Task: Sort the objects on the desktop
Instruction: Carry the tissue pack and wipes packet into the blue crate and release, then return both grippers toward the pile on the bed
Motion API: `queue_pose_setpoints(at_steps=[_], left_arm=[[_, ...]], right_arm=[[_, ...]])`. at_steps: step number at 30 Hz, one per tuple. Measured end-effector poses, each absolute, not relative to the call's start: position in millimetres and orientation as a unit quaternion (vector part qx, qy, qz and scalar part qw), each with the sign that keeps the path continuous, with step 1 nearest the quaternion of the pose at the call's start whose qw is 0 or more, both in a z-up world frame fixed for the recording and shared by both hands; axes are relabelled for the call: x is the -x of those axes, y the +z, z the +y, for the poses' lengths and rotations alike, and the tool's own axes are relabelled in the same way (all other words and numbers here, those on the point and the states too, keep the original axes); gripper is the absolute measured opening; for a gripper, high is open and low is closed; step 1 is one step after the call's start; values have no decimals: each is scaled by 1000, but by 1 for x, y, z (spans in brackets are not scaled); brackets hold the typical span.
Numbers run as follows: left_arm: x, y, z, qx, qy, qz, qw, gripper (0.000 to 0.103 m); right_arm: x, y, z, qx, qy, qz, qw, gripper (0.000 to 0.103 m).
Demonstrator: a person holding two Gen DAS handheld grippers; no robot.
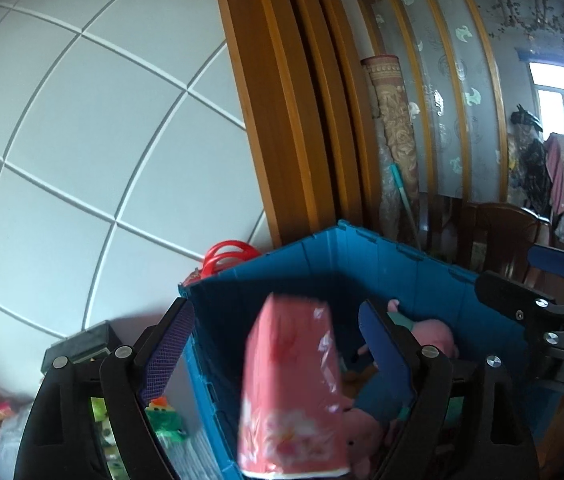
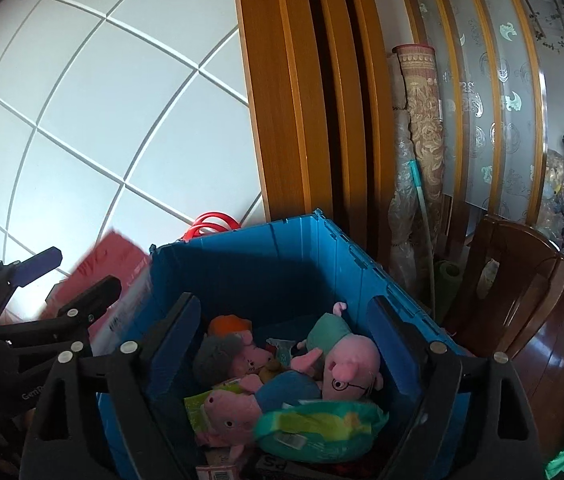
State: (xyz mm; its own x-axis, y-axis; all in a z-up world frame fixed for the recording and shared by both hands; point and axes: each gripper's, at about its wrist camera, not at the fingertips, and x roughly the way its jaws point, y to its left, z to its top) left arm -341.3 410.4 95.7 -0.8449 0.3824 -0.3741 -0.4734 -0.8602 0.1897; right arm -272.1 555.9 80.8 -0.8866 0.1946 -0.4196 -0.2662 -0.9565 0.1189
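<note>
A pink floral tissue pack (image 1: 294, 392), blurred, hangs upright between the fingers of my left gripper (image 1: 275, 306), over the left wall of a blue crate (image 1: 322, 272). Neither pad touches it, and the jaws stand wide. From the right wrist view the same pack (image 2: 113, 264) shows behind the left gripper (image 2: 85, 270). My right gripper (image 2: 285, 302) is open above the crate (image 2: 261, 256), with nothing between its pads. In the crate lie several plush pigs, one with glasses (image 2: 352, 364), and a green packet (image 2: 318, 424). The right gripper (image 1: 514, 270) also shows at the right edge of the left wrist view.
Red rings (image 2: 211, 222) stick up behind the crate against a white tiled wall. Wooden door frames (image 2: 294, 120) and a rolled carpet (image 2: 422, 120) stand behind it. A dark wooden chair (image 2: 522, 280) is to the right. A black object (image 1: 81, 344) and green items sit left of the crate.
</note>
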Motion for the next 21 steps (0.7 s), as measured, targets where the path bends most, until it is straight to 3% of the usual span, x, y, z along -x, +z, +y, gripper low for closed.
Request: queue_pose_setpoints(at_steps=[7,21], left_arm=[[329,107,403,146,954,133,226,102],[295,90,367,154,956,132,211,102]], right_arm=[[247,89,542,184,973,95,104,87],[196,88,503,160,978,79,104,87]])
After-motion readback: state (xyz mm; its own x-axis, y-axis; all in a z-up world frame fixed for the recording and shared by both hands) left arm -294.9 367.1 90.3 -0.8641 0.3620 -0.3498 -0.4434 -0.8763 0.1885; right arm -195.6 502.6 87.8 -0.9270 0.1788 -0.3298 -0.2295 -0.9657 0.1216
